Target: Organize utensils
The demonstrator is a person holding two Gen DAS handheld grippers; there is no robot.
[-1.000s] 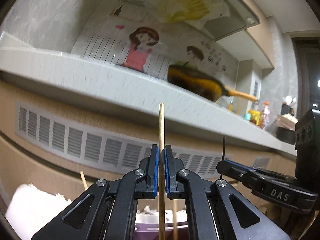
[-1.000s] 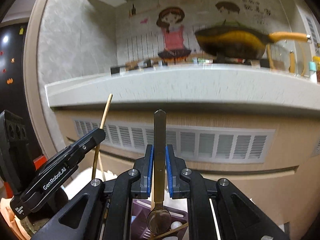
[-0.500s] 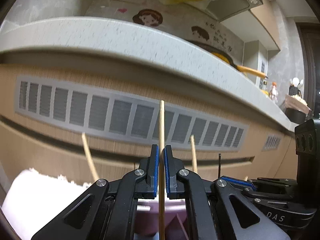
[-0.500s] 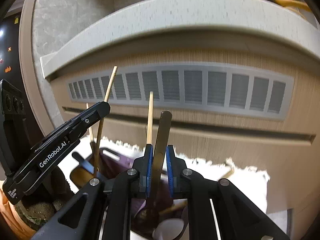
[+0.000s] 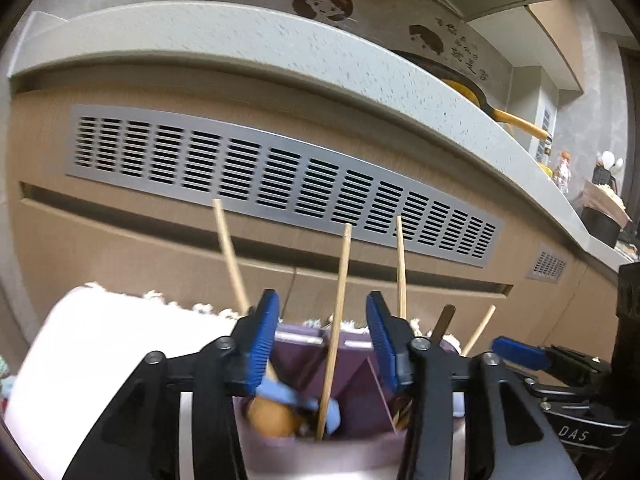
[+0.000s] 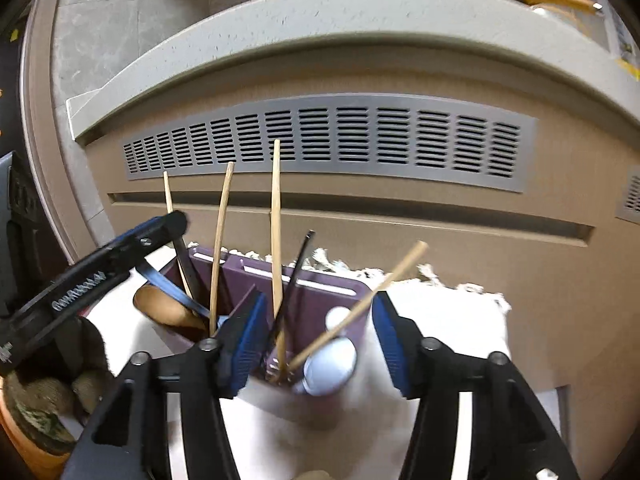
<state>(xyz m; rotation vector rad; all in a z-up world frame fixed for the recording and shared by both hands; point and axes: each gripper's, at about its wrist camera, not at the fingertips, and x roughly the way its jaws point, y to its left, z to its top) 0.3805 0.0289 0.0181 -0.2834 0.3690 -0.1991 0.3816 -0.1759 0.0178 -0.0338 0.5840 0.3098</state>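
Observation:
A purple divided utensil holder [image 5: 356,384] [image 6: 320,292] stands on a white cloth [image 6: 440,320]. Several wooden chopsticks, dark utensils and pale spoons stand in it. My left gripper [image 5: 322,340] is open just above the holder; a wooden chopstick [image 5: 338,320] stands free between its jaws, its tip down in a compartment. My right gripper [image 6: 316,344] is open above the holder's right compartment, where a dark-handled utensil [image 6: 294,280], a chopstick [image 6: 360,308] and a pale blue spoon [image 6: 332,364] rest. The left gripper's finger [image 6: 120,248] shows in the right wrist view.
A brown cabinet front with a grey vent grille [image 5: 280,184] [image 6: 332,140] rises right behind the holder, under a grey countertop [image 5: 280,52]. A yellow-handled pan [image 5: 500,112] sits on the counter. A plant pot [image 6: 32,420] stands at the left.
Both grippers came down over the holder and opened. The left let go of the chopstick and the right let go of the dark-handled utensil; both now stand in the holder.

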